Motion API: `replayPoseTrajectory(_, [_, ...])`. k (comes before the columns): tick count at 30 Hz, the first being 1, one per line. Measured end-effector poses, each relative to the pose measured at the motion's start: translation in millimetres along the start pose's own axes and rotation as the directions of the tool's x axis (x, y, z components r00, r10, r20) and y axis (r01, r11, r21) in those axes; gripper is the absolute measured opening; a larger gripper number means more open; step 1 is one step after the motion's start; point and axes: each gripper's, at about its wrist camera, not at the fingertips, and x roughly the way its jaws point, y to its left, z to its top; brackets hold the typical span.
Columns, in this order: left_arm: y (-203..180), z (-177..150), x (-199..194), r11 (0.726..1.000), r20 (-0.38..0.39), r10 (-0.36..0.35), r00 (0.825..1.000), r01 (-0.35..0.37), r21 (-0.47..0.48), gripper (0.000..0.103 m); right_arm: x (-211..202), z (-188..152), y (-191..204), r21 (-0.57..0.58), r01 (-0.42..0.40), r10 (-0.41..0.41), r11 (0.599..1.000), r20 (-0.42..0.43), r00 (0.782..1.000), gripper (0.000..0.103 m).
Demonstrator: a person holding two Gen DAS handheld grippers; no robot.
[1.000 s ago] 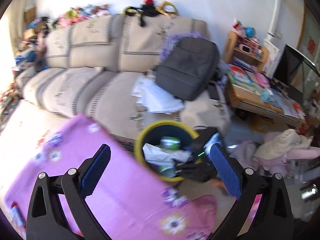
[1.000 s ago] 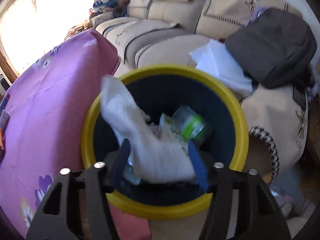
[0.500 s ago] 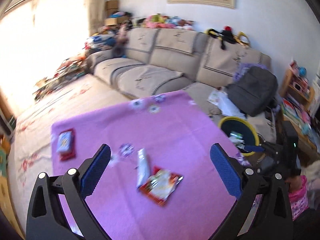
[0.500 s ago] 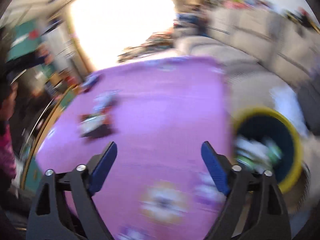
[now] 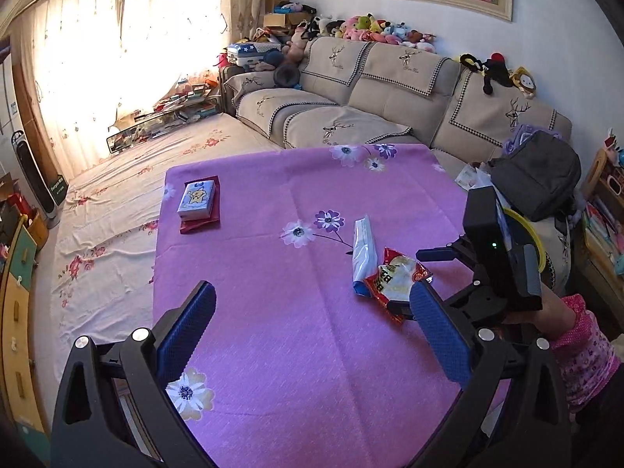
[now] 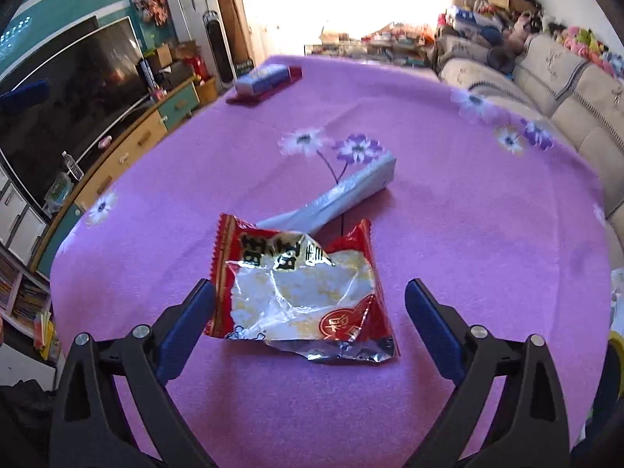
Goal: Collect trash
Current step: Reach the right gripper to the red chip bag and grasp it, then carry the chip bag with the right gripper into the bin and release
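A crumpled red and silver snack wrapper [image 6: 300, 288] [image 5: 394, 277] lies on the purple flowered tablecloth [image 5: 292, 351]. Just beyond it is a long silver-white wrapper [image 6: 339, 199] [image 5: 362, 253]. My right gripper [image 6: 309, 286] hovers low over the red wrapper, which lies between the fingers. The jaws are closing, and the pads stand clear of the wrapper. My left gripper [image 5: 312, 292] is open and empty above the near part of the cloth. The yellow-rimmed bin [image 5: 526, 230] stands off the table's right side, partly hidden behind the right gripper's body.
A tissue box [image 5: 197, 199] [image 6: 263, 76] rests on a red item at the table's far left. A beige sofa [image 5: 351, 117] with a grey backpack [image 5: 538, 171] runs behind. A TV [image 6: 70, 89] on a cabinet stands opposite. A pink sleeve [image 5: 577, 355] is at right.
Both grippers swung away from the bin to the table. The right one dropped the white tissue into the bin, opened, and now straddles the red wrapper.
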Motion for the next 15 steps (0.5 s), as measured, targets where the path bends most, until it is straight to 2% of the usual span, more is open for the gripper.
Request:
replayPoseTrajectory(1, [-2,1,1,1.0,-0.002,-0.002,1.0,0.002,-0.001,0.098,1,-2,0,0.011,-0.008,0.008,1.0,-0.016,1.0,0.067])
replayPoseTrajectory(3, [-2,-1,2,1.0,-0.009,-0.006,1.0,0.006,0.002,0.098,-2,-8,-1,0.012,0.019,-0.019,1.0,-0.014,1.0,0.032])
replayPoseTrajectory(5, [-3,-3,5,1.0,-0.017,-0.009,1.0,0.01,0.008,0.098,-7,-12,-3,0.026,0.002,-0.002,1.0,-0.018,1.0,0.015])
replayPoseTrajectory(6, [-4,-3,7,1.0,-0.021,-0.011,1.0,0.011,0.011,0.098,-11,-15,-3,0.029,-0.004,0.004,1.0,-0.011,1.0,0.01])
replayPoseTrajectory(12, [-20,6,20,0.999,-0.037,-0.018,0.999,0.019,0.045,0.098,-56,-30,-13,0.074,-0.012,0.006,0.997,0.085,0.996,0.005])
replayPoseTrajectory(15, [-34,11,30,0.997,-0.047,-0.024,0.999,0.028,0.077,0.098,-93,-42,-43,0.155,0.033,-0.056,0.987,0.145,0.988,0.005])
